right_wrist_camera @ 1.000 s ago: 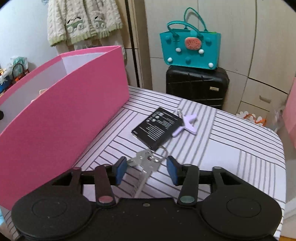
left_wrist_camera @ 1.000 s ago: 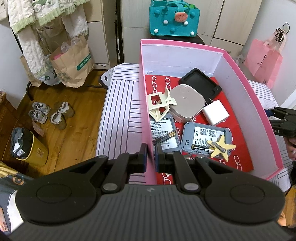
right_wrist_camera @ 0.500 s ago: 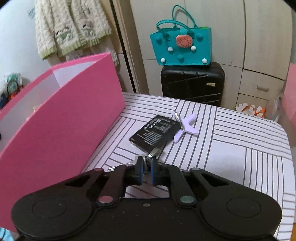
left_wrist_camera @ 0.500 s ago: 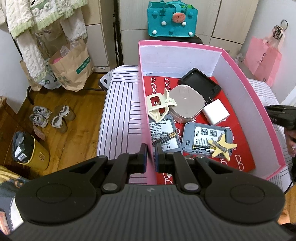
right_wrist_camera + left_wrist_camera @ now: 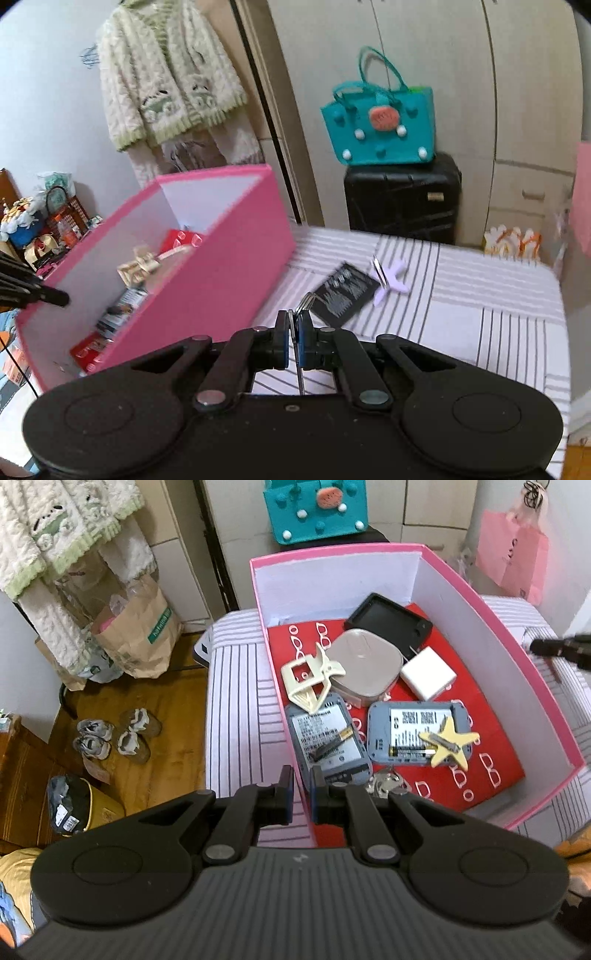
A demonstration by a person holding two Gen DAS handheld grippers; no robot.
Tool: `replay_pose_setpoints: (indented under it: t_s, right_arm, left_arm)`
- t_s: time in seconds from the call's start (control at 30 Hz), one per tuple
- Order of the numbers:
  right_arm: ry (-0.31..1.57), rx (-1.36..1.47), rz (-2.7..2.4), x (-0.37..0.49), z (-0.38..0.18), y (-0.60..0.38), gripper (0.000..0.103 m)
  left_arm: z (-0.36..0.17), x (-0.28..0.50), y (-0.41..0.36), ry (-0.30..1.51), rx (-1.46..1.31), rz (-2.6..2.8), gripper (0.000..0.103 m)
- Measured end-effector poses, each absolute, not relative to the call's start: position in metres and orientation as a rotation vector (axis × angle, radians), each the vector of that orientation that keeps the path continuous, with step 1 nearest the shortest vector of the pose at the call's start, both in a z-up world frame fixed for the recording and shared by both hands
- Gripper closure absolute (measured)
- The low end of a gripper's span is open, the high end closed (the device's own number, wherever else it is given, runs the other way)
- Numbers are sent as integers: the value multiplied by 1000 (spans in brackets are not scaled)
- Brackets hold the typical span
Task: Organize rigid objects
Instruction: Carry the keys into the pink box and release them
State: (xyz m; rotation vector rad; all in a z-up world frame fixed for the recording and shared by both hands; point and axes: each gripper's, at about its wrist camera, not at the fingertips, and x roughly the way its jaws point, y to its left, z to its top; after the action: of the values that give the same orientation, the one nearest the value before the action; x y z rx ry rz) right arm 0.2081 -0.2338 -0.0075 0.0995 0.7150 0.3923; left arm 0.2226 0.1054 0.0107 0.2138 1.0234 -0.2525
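Observation:
A pink box (image 5: 506, 635) stands on the striped table. In it lie a cream clip (image 5: 310, 679), a beige case (image 5: 369, 664), a black tray (image 5: 388, 618), a white charger (image 5: 427, 677), two grey devices (image 5: 327, 742), a yellow star clip (image 5: 450, 744) and metal keys (image 5: 384, 784). My left gripper (image 5: 299, 799) is shut on the box's near-left wall. My right gripper (image 5: 293, 341) is shut on a bunch of keys (image 5: 301, 306), lifted above the table beside the box (image 5: 221, 277). A black card (image 5: 343, 291) and a lilac clip (image 5: 389, 280) lie on the table.
A black suitcase (image 5: 402, 199) with a teal bag (image 5: 380, 125) stands behind the table. A cardigan (image 5: 166, 81) hangs at the left. Shoes (image 5: 114, 734), a paper bag (image 5: 136, 627) and a yellow bin (image 5: 77, 812) are on the wood floor left of the table.
My right gripper closed on the keys and lifted them off the table, rising and swinging toward the box. My left gripper stayed shut on the box wall.

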Motion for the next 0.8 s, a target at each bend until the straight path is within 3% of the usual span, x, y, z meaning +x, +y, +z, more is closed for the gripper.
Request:
replay_pose_setpoints:
  t_s: [0.4, 0.8]
  right_arm:
    - [575, 11, 452, 185, 57, -204, 97]
    - [485, 8, 597, 169, 87, -166, 97]
  left_arm:
    - [14, 212, 106, 1130, 273, -321, 94]
    - [17, 204, 109, 1110, 265, -336, 94]
